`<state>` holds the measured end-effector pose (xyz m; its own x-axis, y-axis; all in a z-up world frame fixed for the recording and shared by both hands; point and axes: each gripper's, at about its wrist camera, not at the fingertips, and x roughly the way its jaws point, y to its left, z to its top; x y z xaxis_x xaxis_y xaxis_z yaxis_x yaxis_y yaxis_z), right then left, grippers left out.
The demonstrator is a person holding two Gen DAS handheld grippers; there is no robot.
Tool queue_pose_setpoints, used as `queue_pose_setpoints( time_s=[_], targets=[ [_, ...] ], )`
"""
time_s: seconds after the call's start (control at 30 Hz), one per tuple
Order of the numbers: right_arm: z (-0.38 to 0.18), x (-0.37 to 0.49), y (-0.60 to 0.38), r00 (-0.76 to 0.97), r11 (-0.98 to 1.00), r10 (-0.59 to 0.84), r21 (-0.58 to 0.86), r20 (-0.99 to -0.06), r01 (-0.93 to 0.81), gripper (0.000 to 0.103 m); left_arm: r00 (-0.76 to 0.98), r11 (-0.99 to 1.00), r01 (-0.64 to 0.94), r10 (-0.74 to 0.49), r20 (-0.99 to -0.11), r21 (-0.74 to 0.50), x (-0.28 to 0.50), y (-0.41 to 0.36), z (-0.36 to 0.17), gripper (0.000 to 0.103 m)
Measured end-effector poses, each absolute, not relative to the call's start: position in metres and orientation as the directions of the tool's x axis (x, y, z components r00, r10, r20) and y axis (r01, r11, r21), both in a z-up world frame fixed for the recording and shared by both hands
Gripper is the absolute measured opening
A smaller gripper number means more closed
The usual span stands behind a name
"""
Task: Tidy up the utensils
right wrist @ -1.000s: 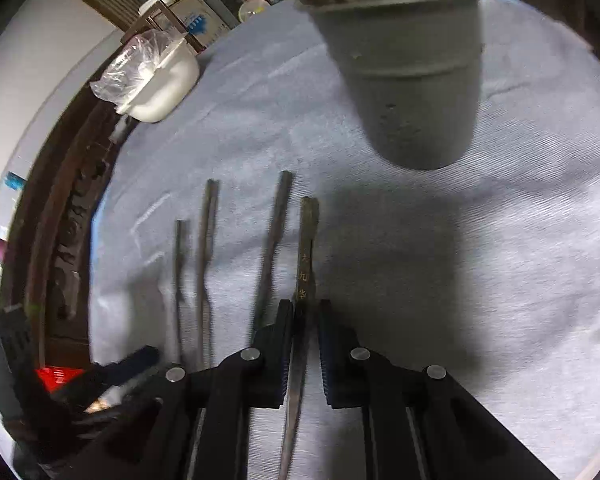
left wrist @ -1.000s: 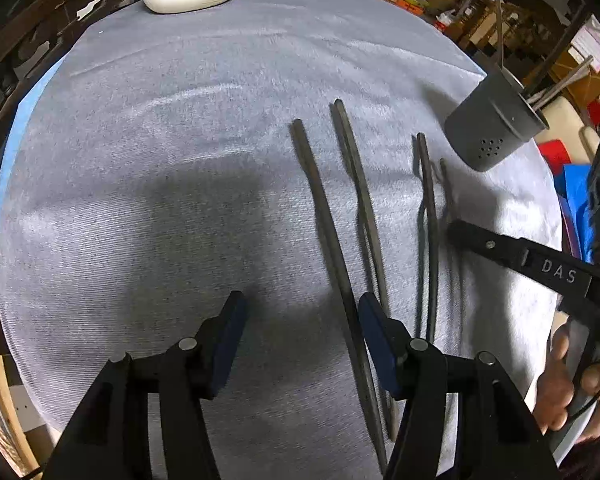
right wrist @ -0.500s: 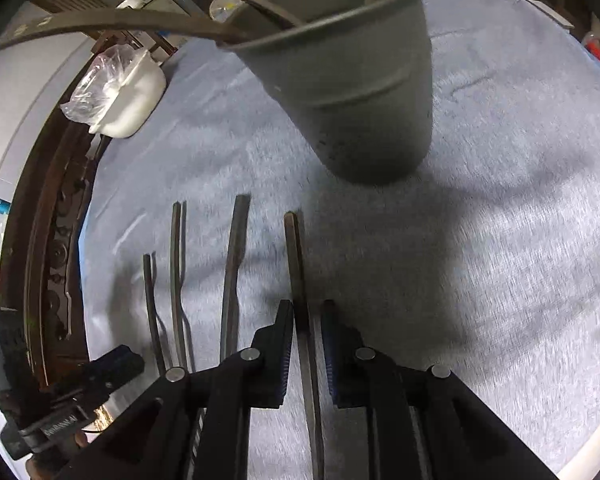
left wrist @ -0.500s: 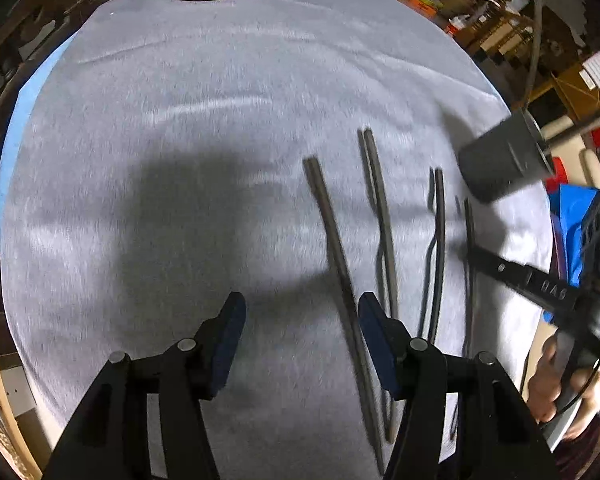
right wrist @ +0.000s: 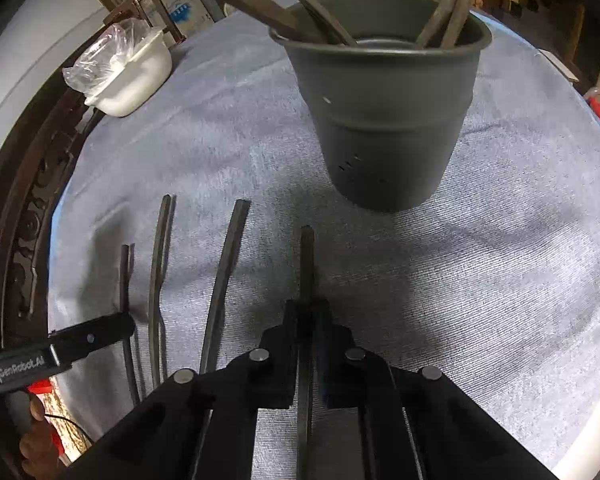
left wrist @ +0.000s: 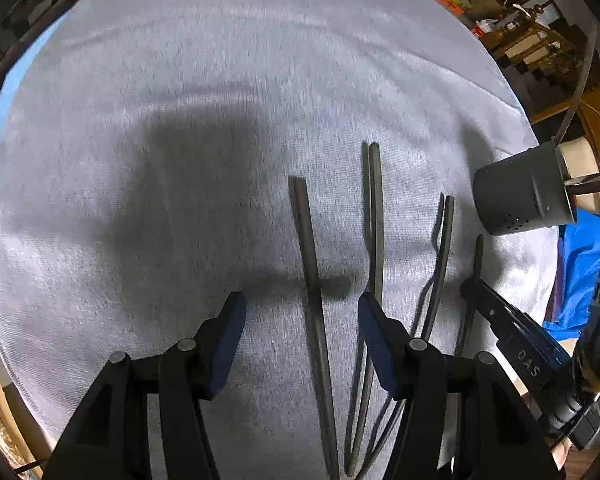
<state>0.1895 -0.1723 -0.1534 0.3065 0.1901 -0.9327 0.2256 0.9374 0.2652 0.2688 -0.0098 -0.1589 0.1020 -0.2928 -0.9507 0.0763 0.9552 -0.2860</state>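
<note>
Several dark, slim utensils lie side by side on the grey cloth point(left wrist: 172, 80). My left gripper point(left wrist: 302, 316) hangs over the leftmost utensil point(left wrist: 306, 240); its jaws are closing with that handle between them, and the blue pads point(left wrist: 230, 320) stand clear of it. My right gripper point(right wrist: 308, 308) is shut on the rightmost utensil point(right wrist: 307, 260), which points at the grey cup point(right wrist: 384, 120). The cup holds several utensils. Between the two lie a straight utensil point(right wrist: 224, 276) and a kinked one point(right wrist: 158, 272). The left wrist view shows the cup point(left wrist: 524, 196) at the right.
A white bowl point(right wrist: 132, 76) with crumpled plastic in it sits at the far left edge of the round table. A dark carved chair back point(right wrist: 24, 208) borders the left side. A hand point(right wrist: 32, 420) holds the left gripper's handle. Cluttered furniture stands beyond the table.
My left gripper has slid right, so the leftmost utensil now lies between its fingers instead of by the right finger. My right gripper's pads have pinched tight on its handle, and the cup looms closer.
</note>
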Motion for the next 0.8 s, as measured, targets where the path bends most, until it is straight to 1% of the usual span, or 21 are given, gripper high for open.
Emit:
queue_pose_setpoints(
  time_s=[0.1,0.17,0.33,0.4,0.43,0.53,0.63,0.7,0.8],
  targets=[
    [-0.154,0.183,-0.177,0.308,0.930,0.217,0.292,-0.926,0.223,0.010,0.114,0.959,0.052,-0.282,-0.952,-0.278,0.271,-0.007,-0.160,0.048],
    [-0.154,0.179,-0.177,0.305,0.932,0.222,0.293,-0.926,0.212,0.010,0.122,0.963,0.044,-0.268,-0.956,-0.264,0.279,-0.010,-0.161,0.037],
    [-0.151,0.168,-0.179,0.278,0.943,0.218,0.276,-0.935,0.186,0.010,0.130,0.971,0.036,-0.238,-0.962,-0.236,0.283,-0.010,-0.160,0.029],
    [-0.149,0.171,-0.176,0.261,0.947,0.205,0.259,-0.943,0.190,0.010,0.136,0.972,0.054,-0.236,-0.962,-0.231,0.280,-0.014,-0.160,0.018],
    [-0.148,0.173,-0.175,0.252,0.951,0.196,0.246,-0.948,0.188,0.011,0.122,0.969,0.062,-0.243,-0.962,-0.237,0.278,-0.018,-0.162,0.010],
    [-0.149,0.180,-0.169,0.256,0.964,0.164,0.210,-0.953,0.165,0.011,0.129,0.971,0.091,-0.230,-0.965,-0.219,0.273,-0.025,-0.162,0.010],
    [-0.149,0.181,-0.169,0.276,0.966,0.162,0.210,-0.947,0.153,0.010,0.122,0.966,0.076,-0.257,-0.959,-0.249,0.275,-0.024,-0.164,0.009],
    [-0.149,0.178,-0.173,0.289,0.958,0.183,0.237,-0.940,0.163,0.007,0.121,0.961,0.064,-0.274,-0.954,-0.268,0.274,-0.017,-0.163,0.009],
    [-0.145,0.168,-0.183,0.322,0.936,0.243,0.308,-0.915,0.170,0.007,0.153,0.953,0.049,-0.303,-0.941,-0.299,0.266,0.000,-0.155,0.009]
  ],
)
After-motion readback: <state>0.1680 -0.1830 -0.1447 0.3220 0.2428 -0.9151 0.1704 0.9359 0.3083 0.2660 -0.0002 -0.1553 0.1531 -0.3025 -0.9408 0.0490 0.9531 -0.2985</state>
